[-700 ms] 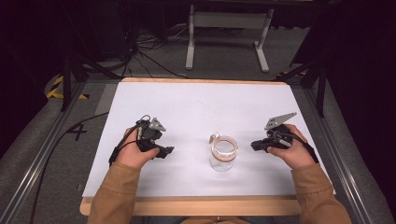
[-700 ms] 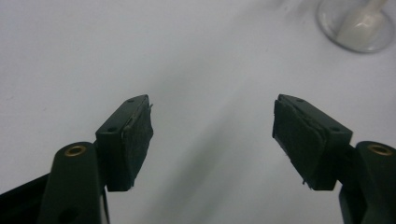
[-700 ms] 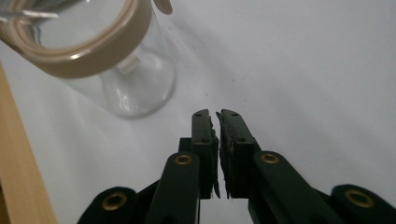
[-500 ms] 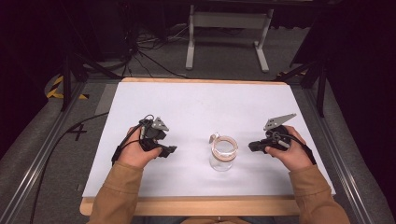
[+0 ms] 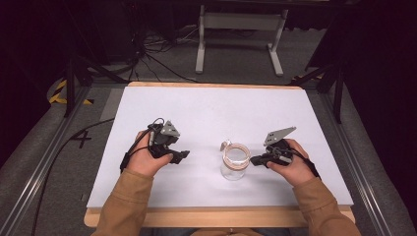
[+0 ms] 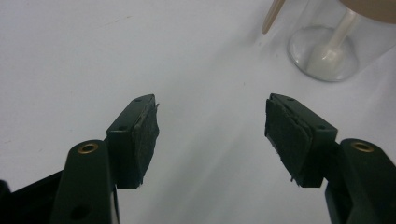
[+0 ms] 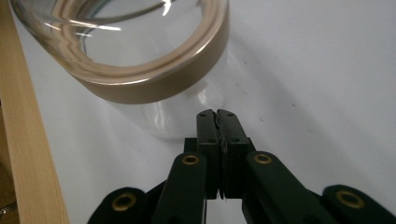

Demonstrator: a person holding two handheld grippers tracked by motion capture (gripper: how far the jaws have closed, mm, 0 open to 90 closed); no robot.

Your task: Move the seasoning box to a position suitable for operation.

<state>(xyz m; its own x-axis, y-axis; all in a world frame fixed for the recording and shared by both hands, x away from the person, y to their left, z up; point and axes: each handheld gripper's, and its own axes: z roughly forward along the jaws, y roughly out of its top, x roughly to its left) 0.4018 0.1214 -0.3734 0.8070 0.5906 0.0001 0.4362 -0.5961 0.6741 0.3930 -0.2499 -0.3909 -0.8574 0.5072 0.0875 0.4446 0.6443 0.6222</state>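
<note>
One clear glass jar (image 5: 234,161) with a tan rim band stands upright at the near-centre of the white bench (image 5: 221,105), a pale spoon-like utensil (image 6: 334,39) inside. It looks rigid, slippery and breakable; the banded rim seems the safest hold. At its 3 o'clock, just beside it, the right claw (image 5: 254,160) is pressed together, empty. At 9 o'clock, well apart, the left claw (image 5: 183,155) stands spread.

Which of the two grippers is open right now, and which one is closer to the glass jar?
The left gripper is open, jaws wide apart. The right gripper is shut, with nothing between its jaws, and sits closer to the glass jar, tips just beside it.
</note>
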